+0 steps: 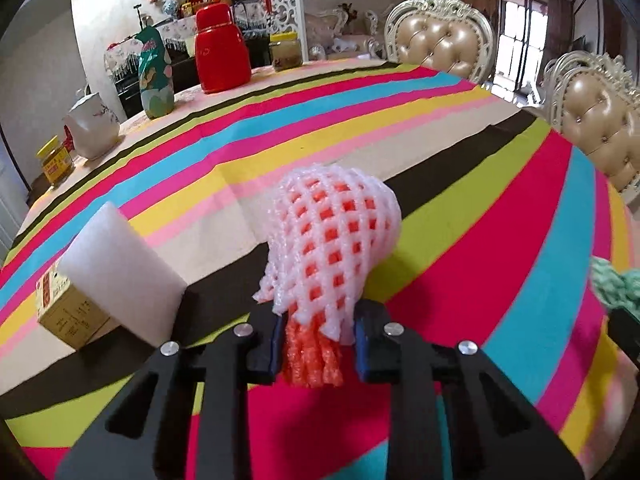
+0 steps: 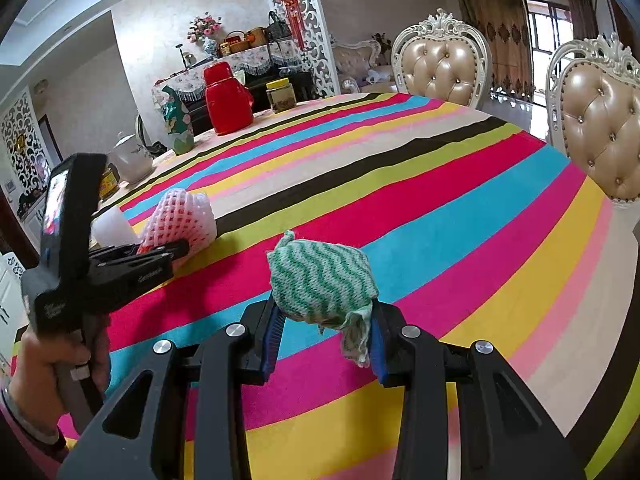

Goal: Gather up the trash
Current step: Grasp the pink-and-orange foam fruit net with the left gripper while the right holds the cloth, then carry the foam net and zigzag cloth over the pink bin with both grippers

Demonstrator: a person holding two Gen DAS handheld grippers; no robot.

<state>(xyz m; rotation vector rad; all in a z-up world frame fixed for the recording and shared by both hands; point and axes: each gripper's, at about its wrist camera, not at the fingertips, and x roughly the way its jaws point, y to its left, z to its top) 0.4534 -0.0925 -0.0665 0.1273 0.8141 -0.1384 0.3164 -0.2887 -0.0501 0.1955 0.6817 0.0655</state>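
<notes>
My left gripper (image 1: pixel 318 342) is shut on a pink and orange foam fruit net (image 1: pixel 330 240), held above the striped tablecloth (image 1: pixel 460 152). The net and left gripper (image 2: pixel 176 250) also show at the left of the right wrist view, with the net (image 2: pixel 180 220) sticking out past the fingers. My right gripper (image 2: pixel 326 340) is shut on a crumpled green and white cloth (image 2: pixel 324 276), held above the table. An edge of that cloth (image 1: pixel 614 284) shows at the right of the left wrist view.
A white foam block (image 1: pixel 120 264) leans on a small cardboard box (image 1: pixel 64 308) at the left. A red jug (image 1: pixel 220 48), green bottle (image 1: pixel 156 76), white pitcher (image 1: pixel 92 124) and jars (image 1: pixel 56 162) stand along the far edge. Two padded chairs (image 1: pixel 444 40) stand at the right.
</notes>
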